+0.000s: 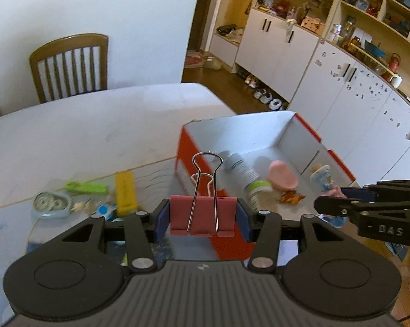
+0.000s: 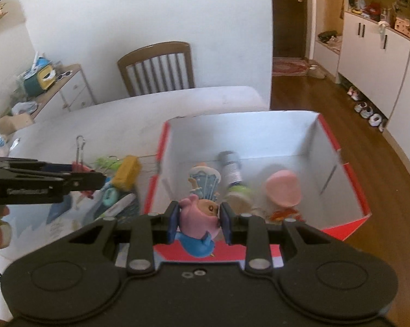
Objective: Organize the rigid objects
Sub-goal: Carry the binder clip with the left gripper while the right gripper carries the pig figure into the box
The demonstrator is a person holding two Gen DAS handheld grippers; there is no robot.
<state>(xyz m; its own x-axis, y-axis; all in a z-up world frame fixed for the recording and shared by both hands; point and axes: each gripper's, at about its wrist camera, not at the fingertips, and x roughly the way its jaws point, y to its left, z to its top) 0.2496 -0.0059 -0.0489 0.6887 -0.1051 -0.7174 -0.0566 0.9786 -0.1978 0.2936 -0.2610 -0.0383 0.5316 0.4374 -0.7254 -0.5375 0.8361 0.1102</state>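
My left gripper point(image 1: 203, 218) is shut on a red binder clip point(image 1: 203, 215) with its wire handles up, held above the table at the near left corner of the red and white box point(image 1: 183, 147). My right gripper point(image 2: 199, 218) is shut on a pink and blue toy figurine point(image 2: 198, 215), held over the box's near edge point(image 2: 161, 158). Inside the box lie a white bottle point(image 1: 244, 173), a pink round piece point(image 1: 282, 175) and a small orange item point(image 1: 290, 197). The right gripper shows in the left wrist view point(image 1: 331, 204); the left gripper shows in the right wrist view point(image 2: 96, 179).
On the table left of the box lie a yellow block point(image 1: 125, 190), a green clip point(image 1: 86, 187), a pale blue case point(image 1: 52, 204) and small blue and white items point(image 1: 105, 209). A wooden chair point(image 1: 68, 65) stands behind the white table point(image 1: 96, 125). Cabinets point(image 1: 341, 95) line the right.
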